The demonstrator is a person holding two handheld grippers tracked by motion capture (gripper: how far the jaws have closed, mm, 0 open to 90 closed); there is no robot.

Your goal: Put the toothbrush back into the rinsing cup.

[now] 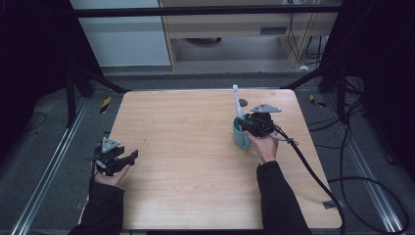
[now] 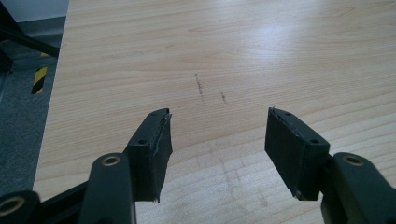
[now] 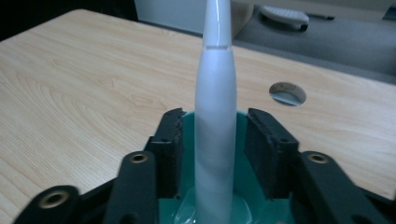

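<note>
In the high view we see the right gripper [image 1: 247, 126] at the far right part of the wooden table [image 1: 195, 147], poised over a teal cup [image 1: 240, 138] from which a white electric toothbrush [image 1: 238, 104] leans up and away. The gripper body hides most of the cup from above, so we make out just its left wall. In the right gripper view the toothbrush [image 3: 215, 116] stands inside the cup [image 3: 187, 205] between the two black pads [image 3: 170, 149], with a sliver of gap on either side: the jaws are released and not pressing on it. The toothbrush head is cut off by the top edge, and the cup's base is hidden behind the jaws. A round hole [image 3: 287, 93] in the table lies beyond.

The left gripper [image 1: 128, 157] rests at the near left edge, well apart from the cup; in its own view [image 2: 217, 140] the jaws stand wide with bare wood between them.
</note>
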